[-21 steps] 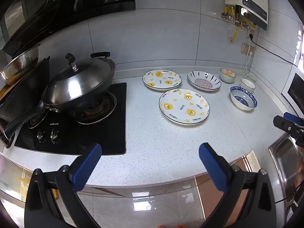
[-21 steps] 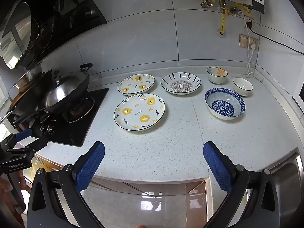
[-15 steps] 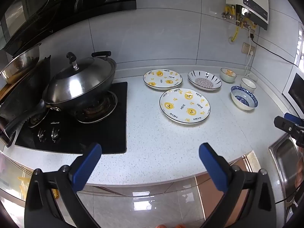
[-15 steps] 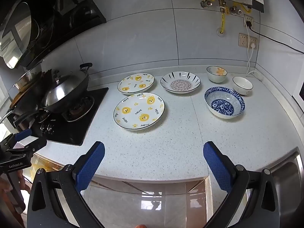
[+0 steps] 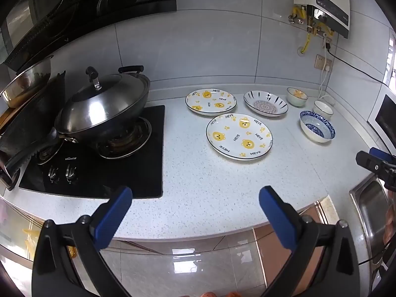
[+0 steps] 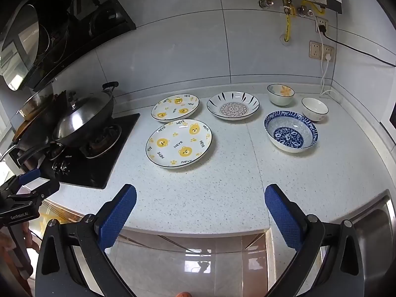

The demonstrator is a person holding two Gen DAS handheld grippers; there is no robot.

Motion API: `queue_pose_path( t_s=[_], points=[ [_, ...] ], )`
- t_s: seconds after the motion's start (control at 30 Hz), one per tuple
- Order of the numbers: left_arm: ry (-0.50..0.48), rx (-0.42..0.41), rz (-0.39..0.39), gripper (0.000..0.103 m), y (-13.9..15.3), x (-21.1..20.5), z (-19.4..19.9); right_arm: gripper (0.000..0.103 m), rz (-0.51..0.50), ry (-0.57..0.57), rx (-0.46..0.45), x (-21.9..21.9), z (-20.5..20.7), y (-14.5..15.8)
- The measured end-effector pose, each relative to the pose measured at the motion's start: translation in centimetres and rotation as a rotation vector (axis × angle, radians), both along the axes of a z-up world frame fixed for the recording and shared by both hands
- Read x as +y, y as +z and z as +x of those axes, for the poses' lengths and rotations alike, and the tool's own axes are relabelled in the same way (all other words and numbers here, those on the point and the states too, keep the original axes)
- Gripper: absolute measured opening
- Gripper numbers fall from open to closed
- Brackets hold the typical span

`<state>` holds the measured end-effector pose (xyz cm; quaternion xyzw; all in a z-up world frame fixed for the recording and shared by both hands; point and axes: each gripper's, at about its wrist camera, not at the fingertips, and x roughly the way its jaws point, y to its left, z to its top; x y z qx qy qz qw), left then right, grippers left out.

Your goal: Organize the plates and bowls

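Left wrist – left gripper point(image 5: 195, 204) angled down.

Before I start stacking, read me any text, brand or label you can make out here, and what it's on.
"HEYE": repeated on the near bear plate and the far bear plate.
"GenRobot.AI": on the left gripper body.
Brand on the stove front: too small to read.
Water heater label and display: blurred, unreadable.

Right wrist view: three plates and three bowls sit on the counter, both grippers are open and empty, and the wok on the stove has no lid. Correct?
Not quite. The wok is covered by a metal lid, as the left wrist view shows best. The rest holds: three plates, three bowls, left gripper and right gripper open and empty.
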<state>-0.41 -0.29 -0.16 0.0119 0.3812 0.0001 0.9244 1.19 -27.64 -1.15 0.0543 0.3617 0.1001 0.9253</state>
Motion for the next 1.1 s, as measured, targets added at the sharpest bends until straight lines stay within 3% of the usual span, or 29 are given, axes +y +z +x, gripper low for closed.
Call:
queue_pose_path(
  t_s=[0.83, 1.1],
  points=[
    [-0.008, -0.002, -0.017, 0.103, -0.8, 3.8, 0.1, 0.102, -0.013, -0.018, 0.004, 2.9, 0.0, -0.1],
    [-0.037, 0.03, -0.051, 0.103, -2.4, 3.4, 2.1, 0.102, -0.014, -0.021, 0.019, 3.5, 1.0, -1.3]
  ],
)
